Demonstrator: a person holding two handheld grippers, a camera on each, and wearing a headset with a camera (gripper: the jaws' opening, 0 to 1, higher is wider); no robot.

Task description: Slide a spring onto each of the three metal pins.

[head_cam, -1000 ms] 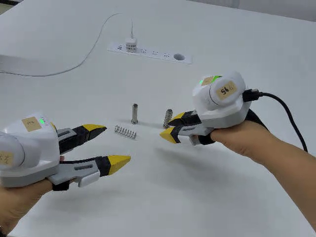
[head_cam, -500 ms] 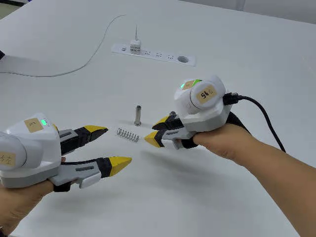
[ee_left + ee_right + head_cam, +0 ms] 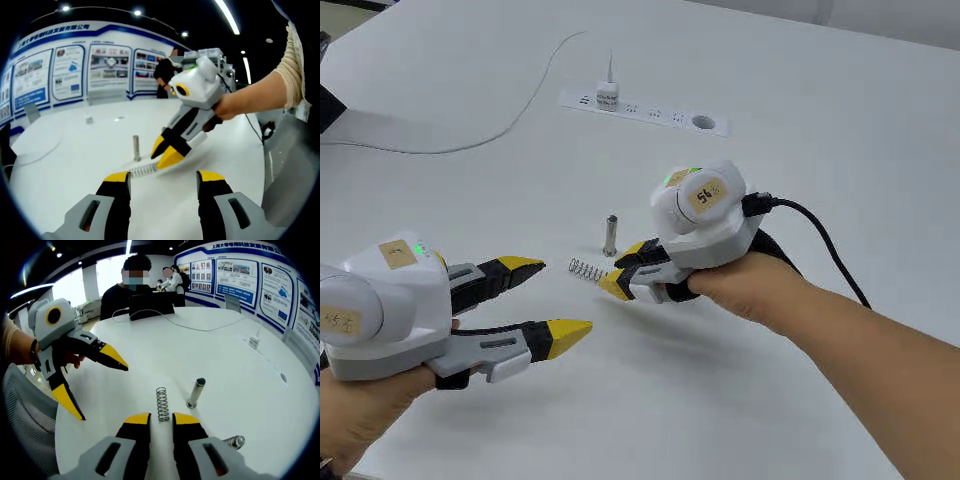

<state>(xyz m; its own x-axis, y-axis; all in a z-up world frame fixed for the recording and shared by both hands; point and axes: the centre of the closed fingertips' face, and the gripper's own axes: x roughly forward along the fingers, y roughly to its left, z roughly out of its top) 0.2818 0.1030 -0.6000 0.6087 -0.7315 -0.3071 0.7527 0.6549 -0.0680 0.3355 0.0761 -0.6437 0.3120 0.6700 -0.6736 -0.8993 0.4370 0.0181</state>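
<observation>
As the right gripper (image 3: 610, 275) swings in from the right, its yellow-tipped jaws, narrowly parted, now meet the near end of the small coiled steel spring (image 3: 585, 270) lying flat on the white bench (image 3: 770, 120). Half a second ago they fell short of it. Just beyond the spring stands a bare upright metal pin (image 3: 611, 234). A second metal pin (image 3: 234, 442), already wearing a spring, sits beside the right jaws. The left gripper (image 3: 566, 295) hovers at lower left, jaws spread wide and empty.
</observation>
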